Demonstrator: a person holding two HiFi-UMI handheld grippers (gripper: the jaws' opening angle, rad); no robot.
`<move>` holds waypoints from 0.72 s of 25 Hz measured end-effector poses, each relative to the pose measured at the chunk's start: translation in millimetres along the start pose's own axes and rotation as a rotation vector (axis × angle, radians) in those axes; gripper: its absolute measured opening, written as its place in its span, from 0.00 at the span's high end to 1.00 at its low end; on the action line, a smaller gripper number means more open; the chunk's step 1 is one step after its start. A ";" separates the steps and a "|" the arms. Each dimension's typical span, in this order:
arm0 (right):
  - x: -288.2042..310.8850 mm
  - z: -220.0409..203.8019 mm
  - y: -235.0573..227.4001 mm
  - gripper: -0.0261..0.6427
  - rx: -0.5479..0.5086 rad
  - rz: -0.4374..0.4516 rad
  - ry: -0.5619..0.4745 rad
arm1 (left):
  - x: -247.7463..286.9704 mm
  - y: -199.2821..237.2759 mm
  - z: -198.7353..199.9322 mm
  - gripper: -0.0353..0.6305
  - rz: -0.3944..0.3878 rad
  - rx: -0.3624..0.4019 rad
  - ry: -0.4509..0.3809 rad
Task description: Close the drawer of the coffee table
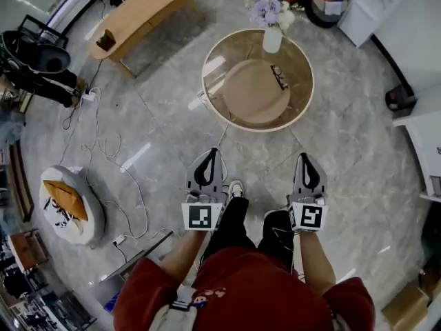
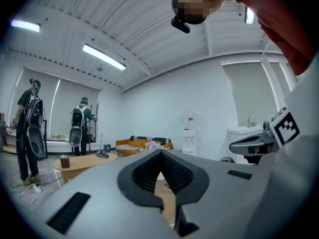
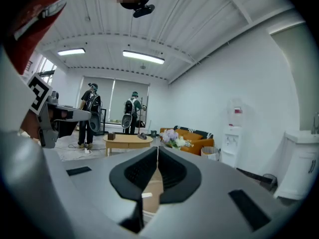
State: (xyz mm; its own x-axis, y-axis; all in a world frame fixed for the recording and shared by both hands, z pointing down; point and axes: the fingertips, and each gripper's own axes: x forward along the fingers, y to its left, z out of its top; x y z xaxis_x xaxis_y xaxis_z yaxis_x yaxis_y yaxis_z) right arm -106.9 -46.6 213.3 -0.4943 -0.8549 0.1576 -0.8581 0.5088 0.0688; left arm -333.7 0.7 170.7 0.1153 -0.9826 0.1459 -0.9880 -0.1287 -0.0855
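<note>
From the head, looking steeply down: finds the coffee table [image 1: 251,102] in the upper middle of the frame, round, with a clear top over a tan disc. Carries a white vase of flowers [image 1: 272,40] at its upper edge. Cannot make out the drawer from here. Finds the left tongs [image 1: 212,154] and the right tongs [image 1: 304,158] lower in the frame, side by side, both pointing up toward the table yet well apart from it, over bare marble floor [image 1: 158,143]. Pressed together at the tips, both of them, pinching nothing. Shows a long wooden table [image 1: 141,9] at the upper left.

Along the left tongs [image 2: 160,153]: tips shut against each other at mid-frame, nothing between. Glimpses a tan strip of the coffee table [image 2: 168,195] through the slot behind the tips, lower and farther off, not touching. Shows the right tongs [image 2: 251,144] at the right edge, the wooden table [image 2: 82,162] at lower left, an orange sofa [image 2: 144,144] behind it, and two people with backpacks at the far left.

Along the right tongs [image 3: 157,149]: likewise closed tip to tip, empty. Catches the same tan tabletop [image 3: 152,190] through the slot, below and beyond. Shows the flowers [image 3: 173,137] just above the tips, the left tongs [image 3: 65,114] at the left edge, and the sofa [image 3: 192,136] right of centre.
</note>
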 end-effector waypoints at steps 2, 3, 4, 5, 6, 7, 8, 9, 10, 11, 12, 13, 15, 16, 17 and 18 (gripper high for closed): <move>-6.6 44.8 2.0 0.92 -0.022 0.010 -0.029 | -9.9 5.0 36.8 0.93 0.001 0.015 -0.014; -7.2 64.4 3.1 0.92 -0.026 0.011 -0.047 | -12.9 8.4 54.0 0.93 0.005 0.021 -0.036; -7.1 81.7 4.3 0.92 -0.026 0.010 -0.065 | -15.6 11.9 68.9 0.93 0.009 0.034 -0.060; -7.5 96.3 5.4 0.92 -0.022 0.006 -0.081 | -18.3 14.7 81.3 0.93 0.010 0.049 -0.079; -8.6 107.9 6.1 0.92 -0.013 0.000 -0.093 | -20.8 16.6 91.0 0.93 0.010 0.060 -0.092; -9.7 118.0 6.1 0.92 -0.003 -0.008 -0.103 | -22.4 18.0 98.4 0.93 0.009 0.063 -0.096; -10.6 127.6 5.6 0.92 0.006 -0.015 -0.111 | -22.8 19.1 104.6 0.93 0.005 0.062 -0.093; -11.6 136.7 4.7 0.92 0.008 -0.019 -0.117 | -22.4 19.8 110.8 0.93 -0.002 0.060 -0.091; -12.6 144.6 3.4 0.92 0.008 -0.022 -0.121 | -21.5 20.5 117.1 0.93 -0.011 0.055 -0.093; -13.2 151.0 2.2 0.92 0.008 -0.024 -0.124 | -20.5 21.5 122.5 0.93 -0.018 0.045 -0.098; -12.7 156.2 1.2 0.92 0.013 -0.023 -0.126 | -19.3 23.2 126.3 0.93 -0.024 0.036 -0.099; -10.8 160.6 0.5 0.92 0.021 -0.021 -0.129 | -17.6 25.2 129.4 0.93 -0.032 0.031 -0.102; -6.6 167.3 0.6 0.92 0.029 -0.019 -0.135 | -14.0 28.2 135.1 0.93 -0.053 0.037 -0.132; -5.6 169.4 1.5 0.92 0.028 -0.018 -0.139 | -12.9 29.0 136.7 0.93 -0.064 0.046 -0.156; -4.1 171.8 2.4 0.92 0.025 -0.018 -0.145 | -11.6 30.3 136.6 0.93 -0.071 0.058 -0.170; -1.6 175.3 2.7 0.92 0.026 -0.019 -0.154 | -9.7 32.8 135.2 0.93 -0.073 0.071 -0.173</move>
State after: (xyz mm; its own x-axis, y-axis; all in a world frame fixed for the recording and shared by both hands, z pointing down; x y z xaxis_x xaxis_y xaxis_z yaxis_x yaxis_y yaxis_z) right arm -132.8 -61.6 40.5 -0.4920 -0.8706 0.0036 -0.8697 0.4917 0.0443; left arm -353.4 -12.1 33.2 0.2088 -0.9778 -0.0172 -0.9673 -0.2039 -0.1511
